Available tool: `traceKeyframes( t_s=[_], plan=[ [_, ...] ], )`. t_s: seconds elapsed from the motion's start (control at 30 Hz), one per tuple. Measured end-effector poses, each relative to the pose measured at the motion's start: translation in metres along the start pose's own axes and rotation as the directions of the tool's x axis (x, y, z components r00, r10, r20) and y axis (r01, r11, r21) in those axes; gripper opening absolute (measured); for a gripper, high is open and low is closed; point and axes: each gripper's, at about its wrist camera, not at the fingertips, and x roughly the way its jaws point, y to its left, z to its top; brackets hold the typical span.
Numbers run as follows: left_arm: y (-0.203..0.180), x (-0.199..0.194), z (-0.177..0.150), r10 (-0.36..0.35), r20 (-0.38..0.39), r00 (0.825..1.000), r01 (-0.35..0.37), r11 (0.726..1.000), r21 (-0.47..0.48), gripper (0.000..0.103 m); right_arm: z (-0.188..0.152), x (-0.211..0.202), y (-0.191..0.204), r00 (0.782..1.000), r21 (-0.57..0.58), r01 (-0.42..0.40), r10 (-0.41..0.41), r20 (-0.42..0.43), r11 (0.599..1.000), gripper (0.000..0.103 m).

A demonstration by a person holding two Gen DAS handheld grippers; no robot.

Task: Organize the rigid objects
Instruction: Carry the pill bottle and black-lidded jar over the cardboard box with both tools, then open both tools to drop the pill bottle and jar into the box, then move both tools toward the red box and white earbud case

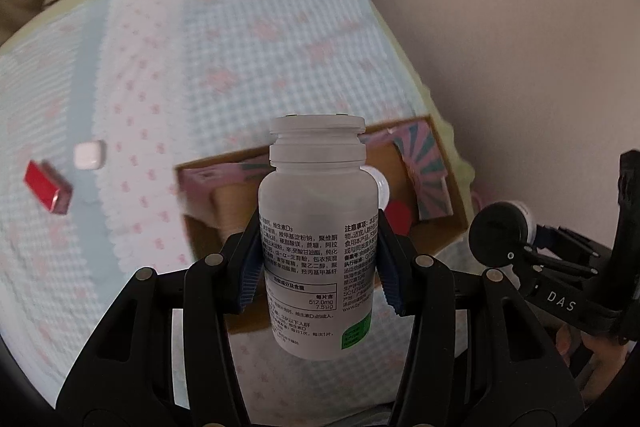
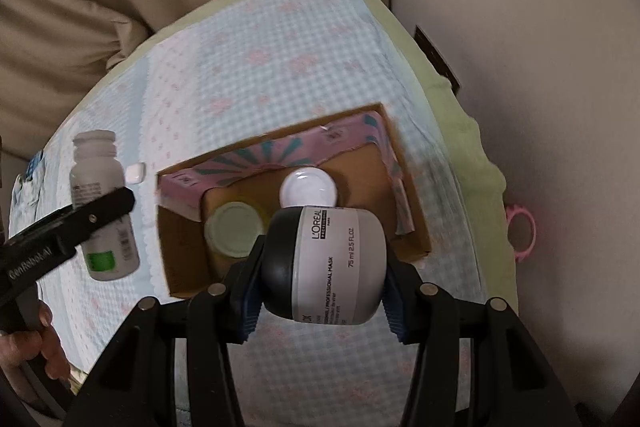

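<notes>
My left gripper (image 1: 318, 259) is shut on a white vitamin bottle (image 1: 318, 227) and holds it upright above the near edge of an open cardboard box (image 1: 448, 227). The bottle also shows in the right wrist view (image 2: 102, 203). My right gripper (image 2: 324, 291) is shut on a grey L'Oreal jar with a black lid (image 2: 324, 263), held on its side over the box (image 2: 180, 259). Inside the box stand a white-capped container (image 2: 307, 187) and a pale-lidded jar (image 2: 234, 231). A red item (image 1: 400, 217) lies in the box too.
The box sits on a light blue checked cloth (image 1: 240, 67) over a table. A red rectangular box (image 1: 46, 193) and a small white case (image 1: 90, 155) lie on the cloth to the left. A pink ring (image 2: 520, 233) hangs off the right edge. Beige cushions lie behind.
</notes>
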Motion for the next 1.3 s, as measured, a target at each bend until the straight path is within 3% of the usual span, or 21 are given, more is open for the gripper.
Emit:
traceKeyframes(
  t_s=[0.37,0.67,0.7,0.73,0.77,0.83,0.87,1.3],
  plan=[
    [-0.014,0.101,0.01,0.02,-0.177,0.984,-0.009,0.998,0.065,0.046,0.011,0.06,-0.043,0.998,0.157,-0.006,0.017,-0.063,0.988,0.047],
    [-0.021,0.122,0.01,0.063,-0.216,0.974,-0.036,0.991,0.126,0.049,0.032,0.089,-0.05,0.996,0.179,-0.025,0.039,-0.075,0.984,0.047],
    [-0.023,0.121,0.012,0.062,-0.217,0.974,-0.033,0.991,0.131,0.069,0.033,0.091,-0.051,0.996,0.18,-0.026,0.041,-0.077,0.983,0.047],
    [-0.024,0.119,0.015,0.065,-0.215,0.975,-0.035,0.99,0.139,0.103,0.035,0.092,-0.051,0.996,0.181,-0.027,0.041,-0.077,0.983,0.047],
    [-0.026,0.116,0.017,0.076,-0.207,0.975,-0.045,0.988,0.148,0.102,0.037,0.091,-0.05,0.997,0.184,-0.03,0.043,-0.067,0.982,0.053],
    [-0.025,0.111,0.019,0.09,-0.18,0.98,-0.062,0.986,0.154,0.103,0.041,0.086,-0.051,0.997,0.192,-0.055,0.063,-0.035,0.98,0.081],
    [-0.023,0.109,0.02,0.092,-0.174,0.98,-0.065,0.986,0.152,0.103,0.043,0.083,-0.051,0.997,0.191,-0.065,0.071,-0.022,0.979,0.1],
    [0.017,0.054,0.008,0.138,-0.104,0.985,-0.132,0.99,0.056,0.103,0.034,0.044,-0.055,0.994,0.176,-0.094,0.083,0.069,0.98,0.103]
  ],
)
